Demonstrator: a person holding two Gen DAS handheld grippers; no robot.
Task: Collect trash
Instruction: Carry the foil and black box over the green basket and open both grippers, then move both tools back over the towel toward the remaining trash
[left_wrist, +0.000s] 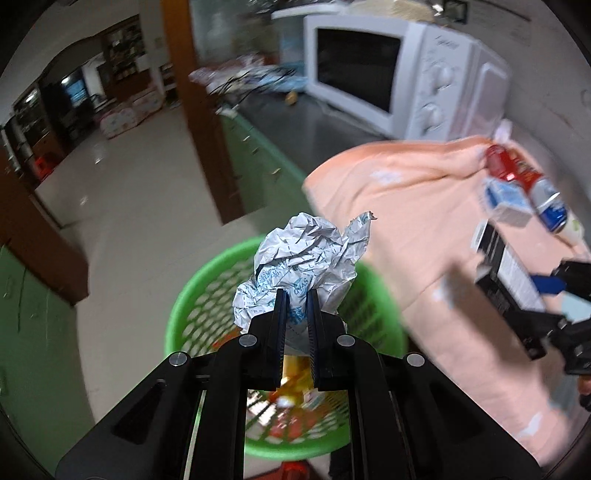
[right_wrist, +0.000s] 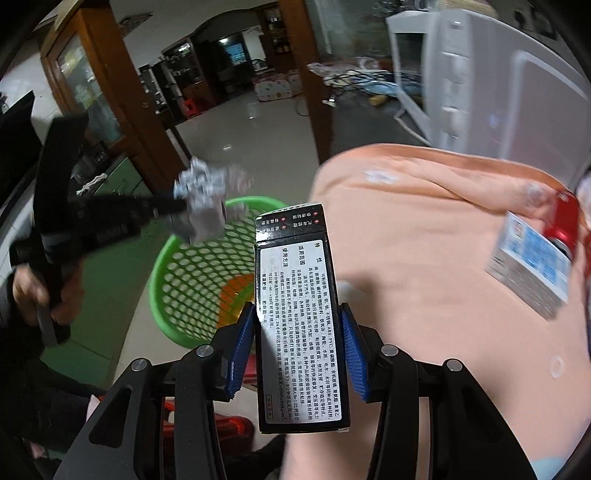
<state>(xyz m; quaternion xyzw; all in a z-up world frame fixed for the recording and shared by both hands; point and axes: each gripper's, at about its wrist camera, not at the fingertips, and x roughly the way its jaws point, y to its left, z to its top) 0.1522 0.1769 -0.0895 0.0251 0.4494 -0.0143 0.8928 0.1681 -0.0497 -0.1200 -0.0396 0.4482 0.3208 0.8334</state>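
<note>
My left gripper (left_wrist: 296, 295) is shut on a crumpled white wrapper (left_wrist: 306, 258) and holds it above a green mesh basket (left_wrist: 192, 306) that has some trash in it. In the right wrist view the same wrapper (right_wrist: 207, 199) hangs over the basket (right_wrist: 177, 273), blurred. My right gripper (right_wrist: 297, 317) is shut on a long black box with a white label (right_wrist: 299, 314), held over the peach cloth (right_wrist: 424, 258). The box also shows in the left wrist view (left_wrist: 506, 277).
A white microwave (left_wrist: 388, 74) stands at the back of the counter. A blue-white carton (left_wrist: 506, 203), a red item (left_wrist: 506, 166) and a can (left_wrist: 550, 206) lie on the peach cloth (left_wrist: 406, 206). Green cabinets (left_wrist: 255, 147) and tiled floor are to the left.
</note>
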